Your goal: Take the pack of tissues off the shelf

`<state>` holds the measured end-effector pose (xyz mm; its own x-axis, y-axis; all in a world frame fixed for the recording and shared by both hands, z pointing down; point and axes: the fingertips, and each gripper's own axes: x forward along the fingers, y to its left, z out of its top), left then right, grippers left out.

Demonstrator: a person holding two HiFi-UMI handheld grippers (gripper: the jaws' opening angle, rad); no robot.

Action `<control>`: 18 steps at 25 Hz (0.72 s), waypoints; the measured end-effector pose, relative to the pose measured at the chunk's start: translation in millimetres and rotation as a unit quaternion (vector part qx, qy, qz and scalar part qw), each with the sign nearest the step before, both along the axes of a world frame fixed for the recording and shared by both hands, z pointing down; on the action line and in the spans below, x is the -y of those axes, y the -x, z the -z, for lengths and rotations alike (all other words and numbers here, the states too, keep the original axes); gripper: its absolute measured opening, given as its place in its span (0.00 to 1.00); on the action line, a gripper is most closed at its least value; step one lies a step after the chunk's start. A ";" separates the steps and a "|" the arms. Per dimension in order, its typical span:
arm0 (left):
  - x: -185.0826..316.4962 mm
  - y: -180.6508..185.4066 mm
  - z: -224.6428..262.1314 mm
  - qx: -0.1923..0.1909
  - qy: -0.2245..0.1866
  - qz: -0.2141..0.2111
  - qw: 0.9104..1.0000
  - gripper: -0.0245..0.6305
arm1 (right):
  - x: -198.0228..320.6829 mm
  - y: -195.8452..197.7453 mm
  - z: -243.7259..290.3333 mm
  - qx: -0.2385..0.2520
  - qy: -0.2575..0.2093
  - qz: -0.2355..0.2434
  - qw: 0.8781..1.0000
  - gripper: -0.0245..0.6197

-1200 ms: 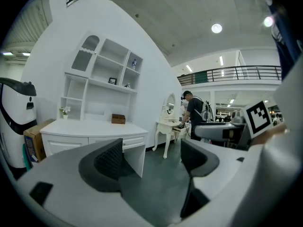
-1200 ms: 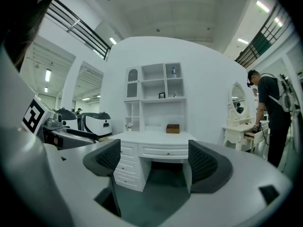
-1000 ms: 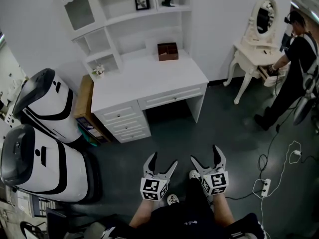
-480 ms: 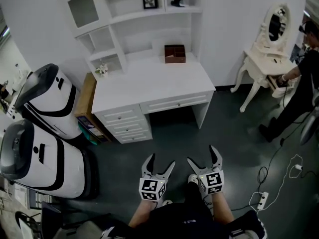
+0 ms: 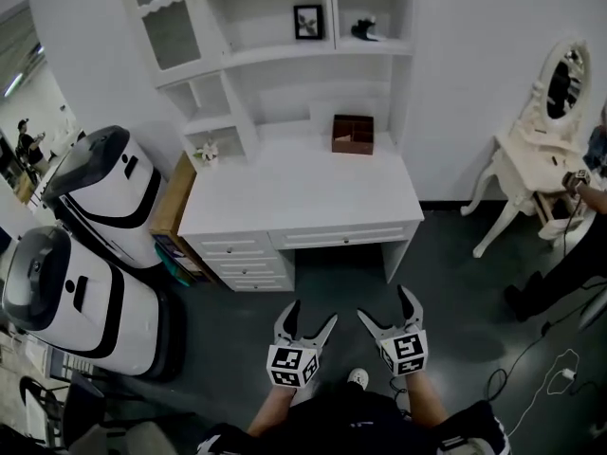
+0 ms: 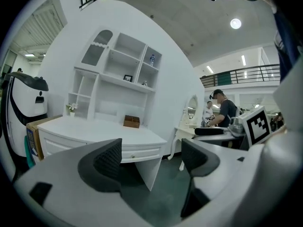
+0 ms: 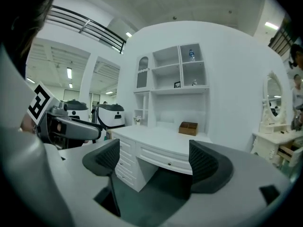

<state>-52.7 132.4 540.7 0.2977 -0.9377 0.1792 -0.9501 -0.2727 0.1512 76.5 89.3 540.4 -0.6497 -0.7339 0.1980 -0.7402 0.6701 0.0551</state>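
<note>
A white desk (image 5: 294,188) with a shelf unit (image 5: 285,55) stands against the wall ahead. On the shelf are a small picture frame (image 5: 307,21) and a small dark object (image 5: 365,30). A pale rectangular thing (image 5: 327,112) leans at the back of the desk under the shelf; I cannot tell whether it is the pack of tissues. My left gripper (image 5: 305,316) and right gripper (image 5: 386,306) are held low over the dark floor, well short of the desk. Both are open and empty. The left gripper (image 6: 154,162) and right gripper (image 7: 158,162) face the desk in their own views.
A brown box (image 5: 353,134) sits on the desk top and a small flower pot (image 5: 206,150) in a left cubby. Two large white-and-black machines (image 5: 104,188) (image 5: 66,301) stand left. A white vanity table (image 5: 550,159) with a person (image 5: 593,207) is right. A cable (image 5: 560,377) lies on the floor.
The head view has swung, so the desk and shelf now sit nearer the picture's middle and the person at the right has slid to the edge. Both grippers stay open, low.
</note>
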 end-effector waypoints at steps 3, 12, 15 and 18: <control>26.6 -9.1 1.1 -0.001 -0.002 0.016 1.000 0.61 | 24.1 -12.0 -2.2 0.000 0.007 0.011 1.000 0.74; 80.8 -52.6 -8.5 -0.003 0.011 0.017 1.000 0.61 | 67.1 -39.8 -13.7 0.016 0.031 0.020 0.999 0.73; 92.1 -63.9 -9.2 0.001 0.011 0.015 1.000 0.61 | 74.8 -47.0 -14.7 0.015 0.029 0.024 0.999 0.73; 98.9 -73.3 -11.0 0.009 0.012 0.008 1.000 0.61 | 81.0 -56.2 -15.6 0.020 0.028 0.016 0.999 0.73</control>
